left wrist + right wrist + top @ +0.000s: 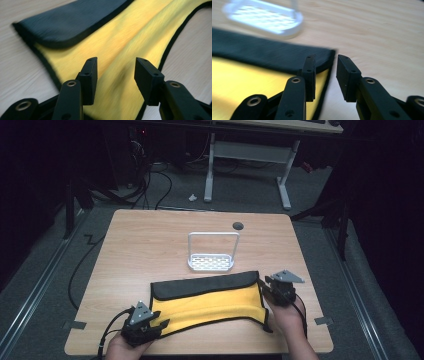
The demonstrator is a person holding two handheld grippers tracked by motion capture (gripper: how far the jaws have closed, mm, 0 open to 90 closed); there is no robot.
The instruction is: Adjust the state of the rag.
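Observation:
A yellow cloth pouch with black trim and a black flap [210, 297] lies flat on the wooden table [150, 240]. My left gripper [161, 324] sits at the pouch's near left corner, open, its jaws over the yellow cloth [120, 45]. My right gripper [268, 287] is at the pouch's right end, open, its jaws astride the black edge [322, 60] of the flap. Neither gripper holds anything.
A white wire rack with a perforated base [211, 261] stands just behind the pouch, blurred in the right gripper view [264, 18]. A dark round grommet [238, 225] is set in the table's far side. A desk frame [250, 165] stands beyond the table.

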